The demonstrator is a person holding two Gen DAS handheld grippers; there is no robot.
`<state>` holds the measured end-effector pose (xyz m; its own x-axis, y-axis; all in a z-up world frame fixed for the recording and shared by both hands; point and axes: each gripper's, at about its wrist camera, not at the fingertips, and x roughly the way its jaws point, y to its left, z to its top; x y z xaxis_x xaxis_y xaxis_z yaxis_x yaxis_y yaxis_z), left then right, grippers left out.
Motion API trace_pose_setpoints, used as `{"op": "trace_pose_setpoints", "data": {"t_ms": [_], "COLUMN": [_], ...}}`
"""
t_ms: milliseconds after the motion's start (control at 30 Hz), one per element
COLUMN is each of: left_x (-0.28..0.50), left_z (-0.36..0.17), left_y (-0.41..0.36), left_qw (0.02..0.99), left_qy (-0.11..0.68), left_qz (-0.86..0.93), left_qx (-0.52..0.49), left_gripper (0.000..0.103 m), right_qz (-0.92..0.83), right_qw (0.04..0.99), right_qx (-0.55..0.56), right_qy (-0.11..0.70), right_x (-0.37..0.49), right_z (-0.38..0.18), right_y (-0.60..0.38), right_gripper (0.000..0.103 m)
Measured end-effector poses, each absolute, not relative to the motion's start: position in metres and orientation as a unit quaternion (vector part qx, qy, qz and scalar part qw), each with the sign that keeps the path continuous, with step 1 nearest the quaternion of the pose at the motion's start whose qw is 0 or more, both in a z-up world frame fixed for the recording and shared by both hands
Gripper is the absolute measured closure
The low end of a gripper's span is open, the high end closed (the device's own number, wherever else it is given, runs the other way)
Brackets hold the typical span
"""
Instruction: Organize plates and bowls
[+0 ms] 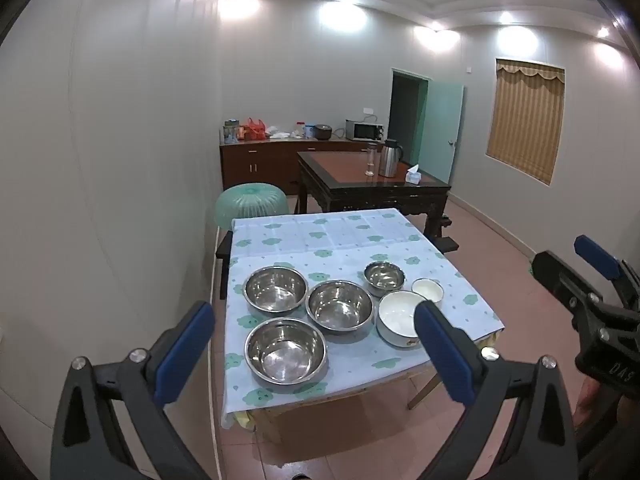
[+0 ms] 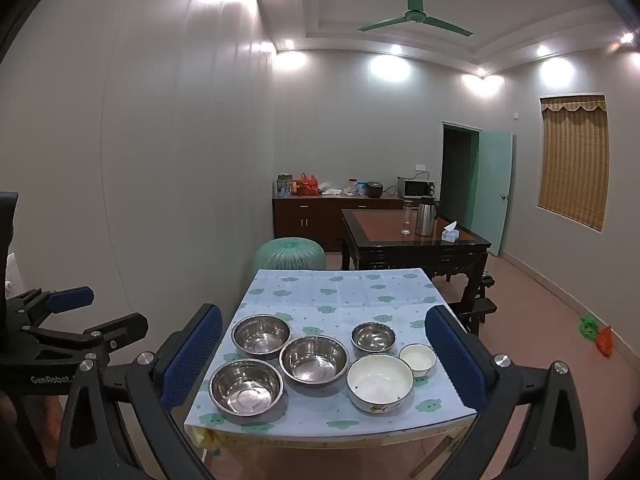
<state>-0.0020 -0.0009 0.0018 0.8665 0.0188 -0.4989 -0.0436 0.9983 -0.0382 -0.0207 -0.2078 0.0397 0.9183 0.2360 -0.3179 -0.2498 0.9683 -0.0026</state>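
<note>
Several bowls stand on the table with the blue clover cloth [image 1: 320,236] [image 2: 340,288]. Three are large steel bowls [image 1: 276,290] [image 1: 340,305] [image 1: 285,350], and a small steel bowl [image 1: 385,276] [image 2: 373,337] sits behind a large white bowl [image 1: 398,318] [image 2: 379,382] and a small white bowl [image 1: 427,289] [image 2: 418,357]. My left gripper [image 1: 314,308] [image 2: 116,308] hovers open in front of the table, well short of the bowls. To its right, my right gripper [image 2: 324,312] [image 1: 560,256] is open too. Neither holds anything.
A green domed food cover [image 1: 252,204] sits past the table's far left corner. Behind stands a dark wooden table [image 1: 372,184] with a thermos, a glass and a tissue box. A cabinet [image 2: 316,216] with a microwave lines the back wall. Orange and green items [image 2: 596,336] lie on the floor.
</note>
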Motion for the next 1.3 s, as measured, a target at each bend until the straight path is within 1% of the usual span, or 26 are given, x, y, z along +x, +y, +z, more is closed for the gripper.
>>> {"op": "trace_pose_setpoints", "data": {"t_ms": [367, 767, 1300], "left_x": [0.002, 0.004, 0.001], "left_z": [0.003, 0.001, -0.001], "left_y": [0.008, 0.012, 0.01], "left_qw": [0.964, 0.965, 0.966], "left_qy": [0.263, 0.262, 0.257], "left_qz": [0.009, 0.012, 0.005], "left_qx": [-0.031, -0.03, -0.03], "left_gripper": [0.002, 0.002, 0.002], "right_qz": [0.129, 0.131, 0.135], "right_qw": [0.978, 0.976, 0.976], "right_qx": [-0.023, -0.025, -0.024], "right_qy": [0.164, 0.169, 0.171], "right_x": [-0.022, -0.008, -0.011], "right_z": [0.037, 0.022, 0.023], "right_y": [-0.199, -0.189, -0.189], "right_gripper": [0.0, 0.0, 0.0]}}
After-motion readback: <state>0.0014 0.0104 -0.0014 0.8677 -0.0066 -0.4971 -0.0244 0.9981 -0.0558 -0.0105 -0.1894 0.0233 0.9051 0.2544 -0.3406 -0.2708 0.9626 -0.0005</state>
